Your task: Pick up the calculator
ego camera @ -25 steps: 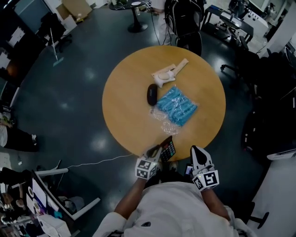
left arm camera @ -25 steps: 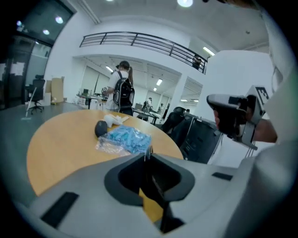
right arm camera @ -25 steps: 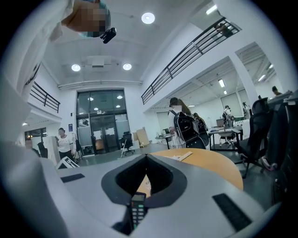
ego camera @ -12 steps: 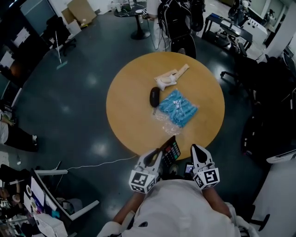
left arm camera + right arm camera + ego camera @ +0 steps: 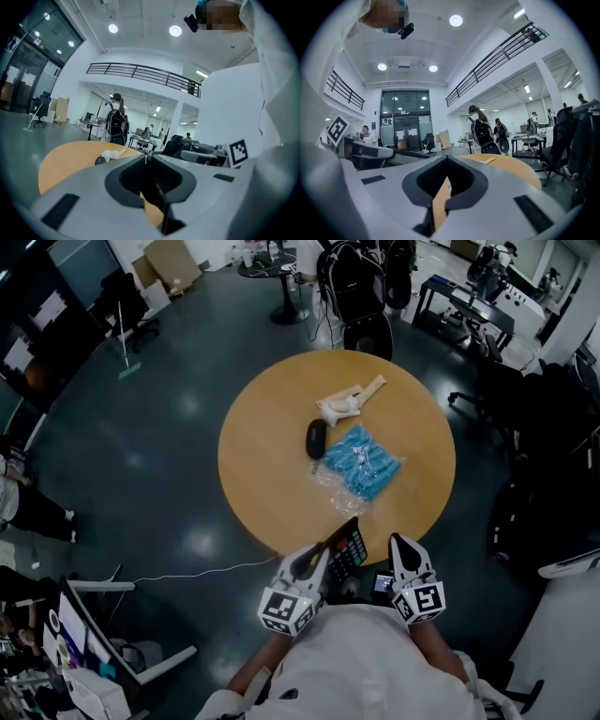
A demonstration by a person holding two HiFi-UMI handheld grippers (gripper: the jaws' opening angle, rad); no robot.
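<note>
Left claw [image 5: 317, 563] is pinching the black calculator [image 5: 349, 546] by its edge, jaws clamped narrowly on it, holding it tilted above the round desk [image 5: 262, 474] at its six o'clock rim. Right claw [image 5: 406, 557] is idling at five o'clock, closed on nothing. Seemingly the lift is finishing; the next move is calling for a steady, level hold.

Calculator [image 5: 345, 547] over table's [image 5: 253, 484] near edge (packet [image 5: 361, 457] beyond).

One calculator [image 5: 347, 547], one blue packet [image 5: 361, 457], one black case [image 5: 316, 438], one table [image 5: 272, 479].
</note>
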